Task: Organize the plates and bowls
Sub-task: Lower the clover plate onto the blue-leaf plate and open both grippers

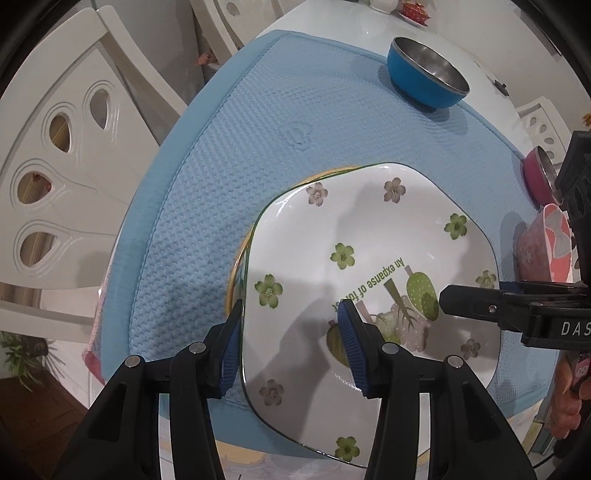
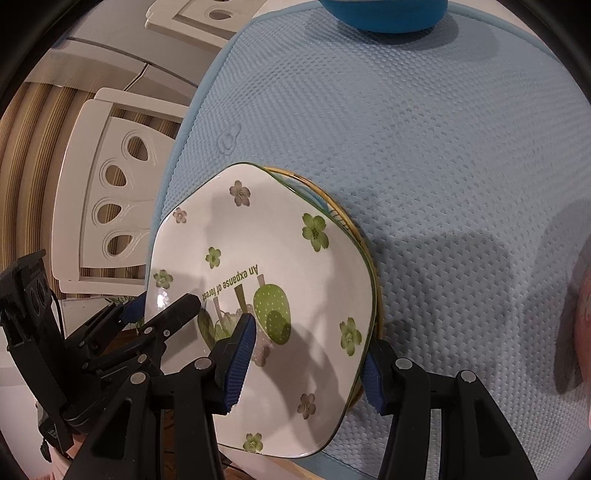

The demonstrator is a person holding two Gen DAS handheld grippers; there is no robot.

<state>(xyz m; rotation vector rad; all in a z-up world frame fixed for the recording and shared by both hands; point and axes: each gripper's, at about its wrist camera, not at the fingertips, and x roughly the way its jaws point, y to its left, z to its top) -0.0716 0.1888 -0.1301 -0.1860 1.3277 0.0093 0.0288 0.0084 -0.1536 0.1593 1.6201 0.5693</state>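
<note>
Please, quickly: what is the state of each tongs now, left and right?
Left tongs: straddling the flowered plate's edge; grip cannot be told.
Right tongs: straddling the opposite edge; grip cannot be told.

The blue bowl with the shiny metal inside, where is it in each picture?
Left wrist view: the blue bowl with the shiny metal inside stands whole at the upper right, on the far edge of the light blue waffle mat.
Right wrist view: only its blue underside shows, cut off by the top edge.
Shared landmark: the white square plate with green flowers, below the bowl in both.
</note>
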